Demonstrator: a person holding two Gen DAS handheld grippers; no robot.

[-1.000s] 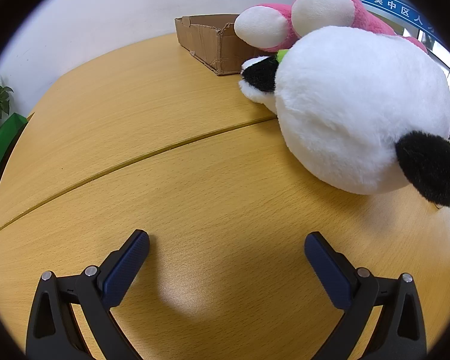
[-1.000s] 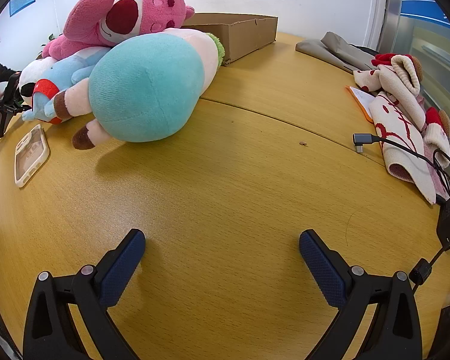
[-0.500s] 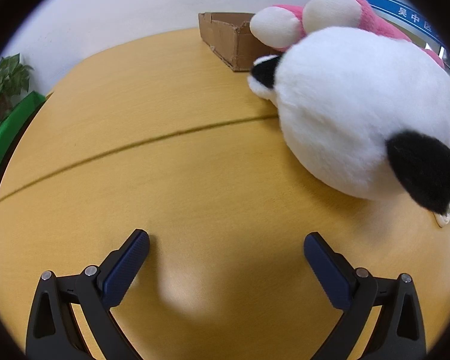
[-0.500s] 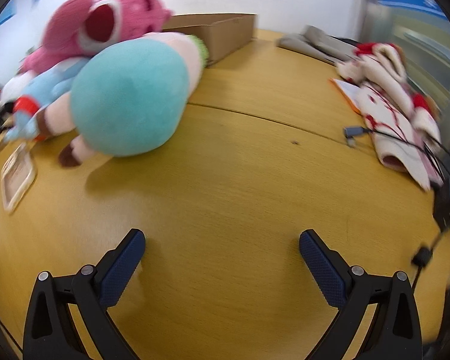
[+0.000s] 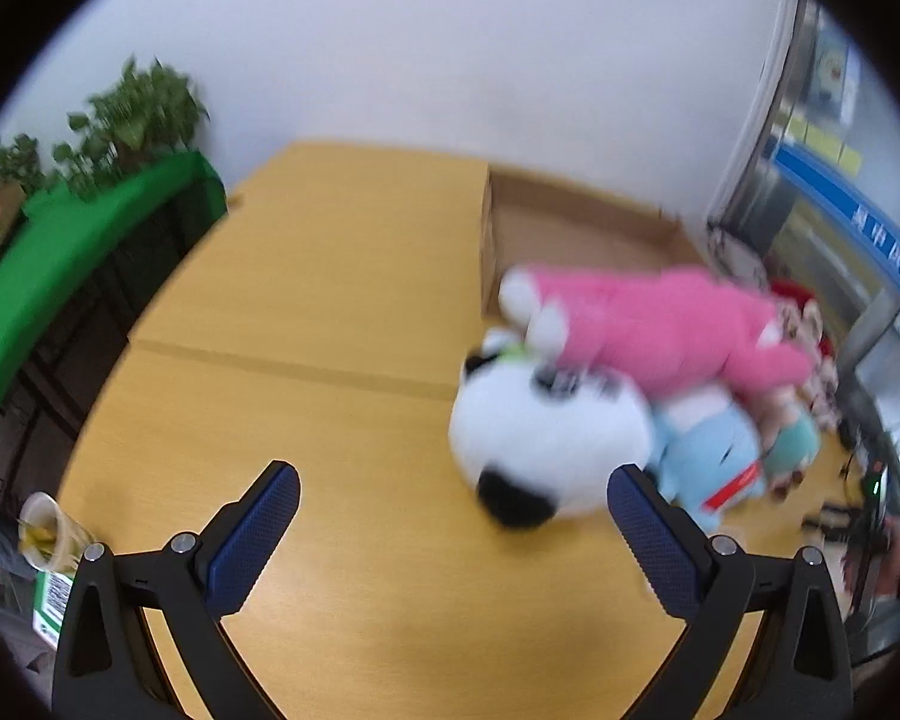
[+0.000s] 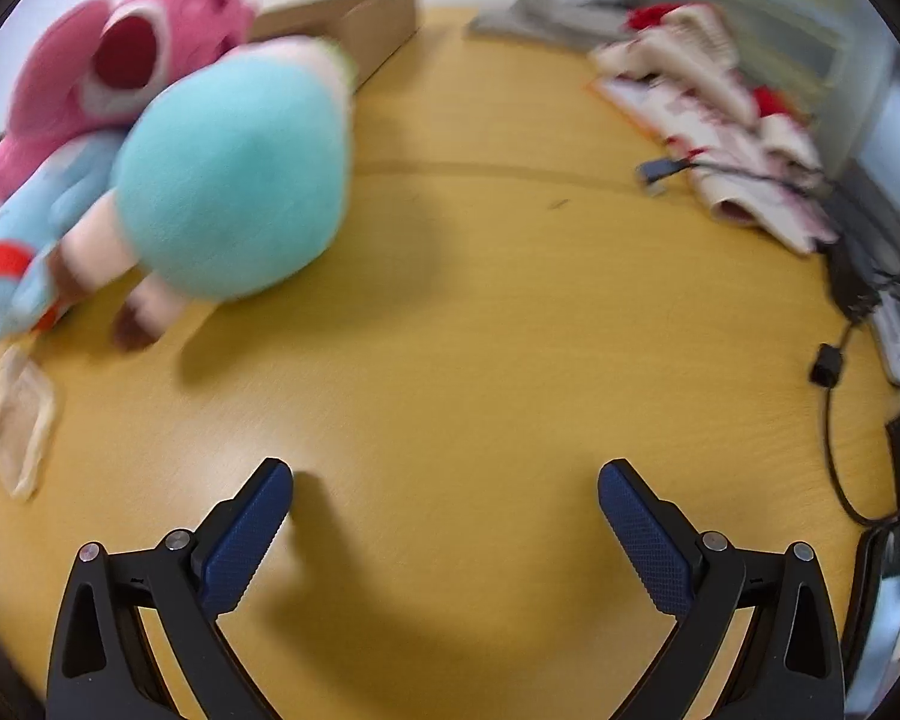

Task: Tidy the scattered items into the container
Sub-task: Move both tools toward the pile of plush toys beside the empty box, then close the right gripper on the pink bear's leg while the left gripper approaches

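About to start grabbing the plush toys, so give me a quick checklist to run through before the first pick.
1. Left gripper open and holding nothing: ok.
2. Right gripper open and holding nothing: ok.
3. Cardboard box has room: ok, its visible floor looks bare.
4. Toys free to lift one at a time: not ok; pink plush lies over the panda plush and blue plush.
5. Teal plush within the right gripper's line: not ok, it sits off to the left.
6. Cable clear of the toys: ok.
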